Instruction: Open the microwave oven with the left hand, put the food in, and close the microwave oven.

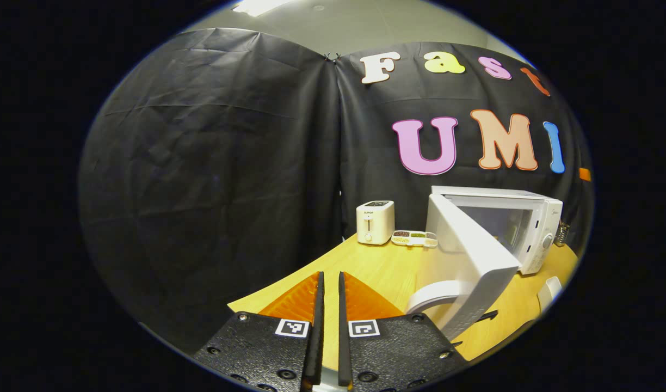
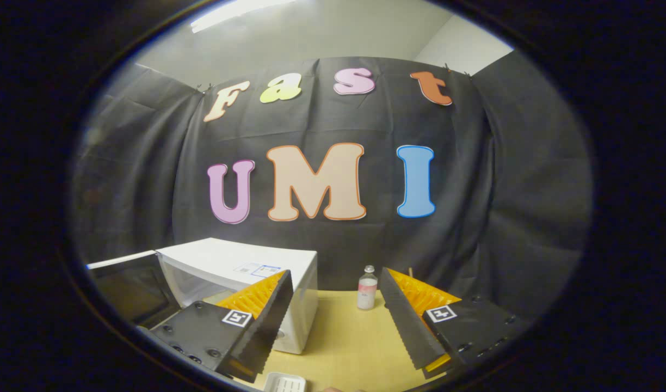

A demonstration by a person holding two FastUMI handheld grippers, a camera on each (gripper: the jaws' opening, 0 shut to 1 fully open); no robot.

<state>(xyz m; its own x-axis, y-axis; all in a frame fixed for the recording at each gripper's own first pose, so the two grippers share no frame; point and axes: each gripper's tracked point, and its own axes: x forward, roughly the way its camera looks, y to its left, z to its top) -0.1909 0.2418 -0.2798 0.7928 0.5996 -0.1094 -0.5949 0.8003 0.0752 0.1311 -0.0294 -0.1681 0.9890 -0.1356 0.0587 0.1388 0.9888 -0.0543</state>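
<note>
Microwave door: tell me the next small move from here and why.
Probably lower the right gripper toward the white tray at the table's near edge and close on it. The microwave door already stands open, the right jaws are spread wide and empty, and the left gripper, nearly shut, holds nothing.

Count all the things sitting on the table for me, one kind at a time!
Microwave: 1
Toaster: 1
Snack tray: 1
Plate: 1
Bottle: 1
Small white tray: 1
Total: 6
</note>
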